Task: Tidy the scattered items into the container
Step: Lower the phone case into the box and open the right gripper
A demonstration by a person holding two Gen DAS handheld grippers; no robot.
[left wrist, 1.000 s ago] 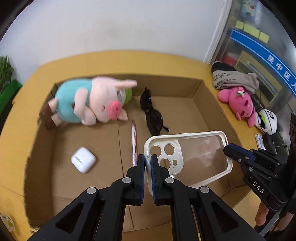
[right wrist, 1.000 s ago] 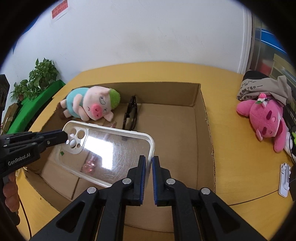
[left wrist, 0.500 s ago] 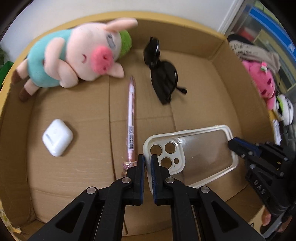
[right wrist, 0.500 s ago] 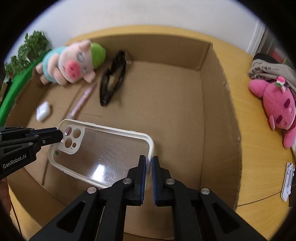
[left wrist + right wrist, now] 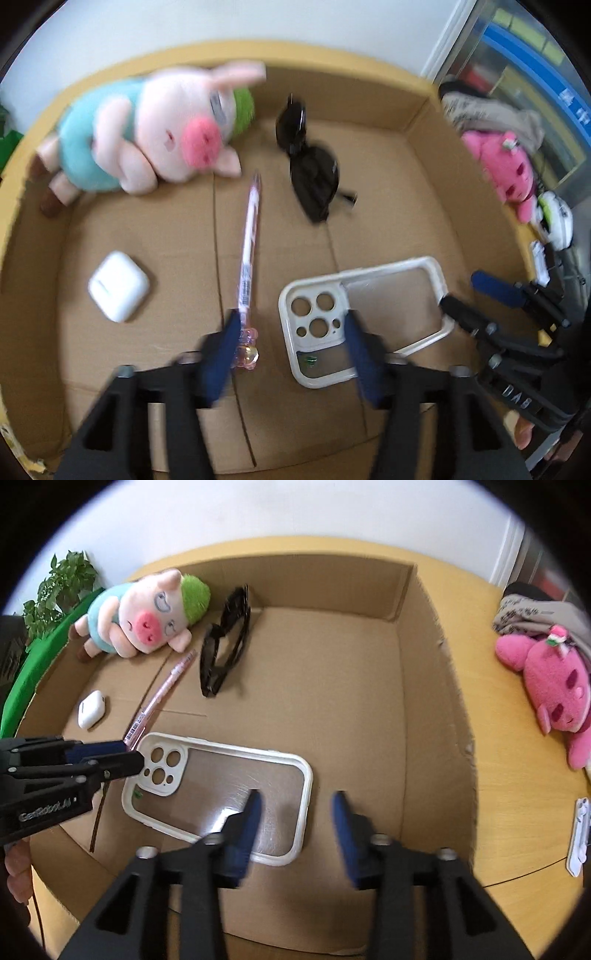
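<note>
A clear phone case [image 5: 364, 319] [image 5: 221, 794] with a white rim lies flat on the floor of the cardboard box [image 5: 369, 103] [image 5: 424, 686]. My left gripper [image 5: 291, 332] is open, its fingers either side of the case's camera end. My right gripper [image 5: 295, 812] is open over the case's other end. Neither holds anything. In the box also lie a pig plush [image 5: 155, 129] [image 5: 144, 618], black sunglasses [image 5: 310, 166] [image 5: 225, 642], a pink pen [image 5: 249, 240] [image 5: 162, 694] and a white earbud case [image 5: 118, 290] [image 5: 91, 709].
A pink plush [image 5: 506, 166] [image 5: 554, 686] and a grey cloth item [image 5: 535, 616] lie on the yellow table [image 5: 517, 794] right of the box. A small white clip [image 5: 578, 834] lies near the table's right edge. A green plant [image 5: 55, 590] stands at the left.
Both grippers lowered the phone case into the box, then opened and let it go. It now lies flat on the box floor.
</note>
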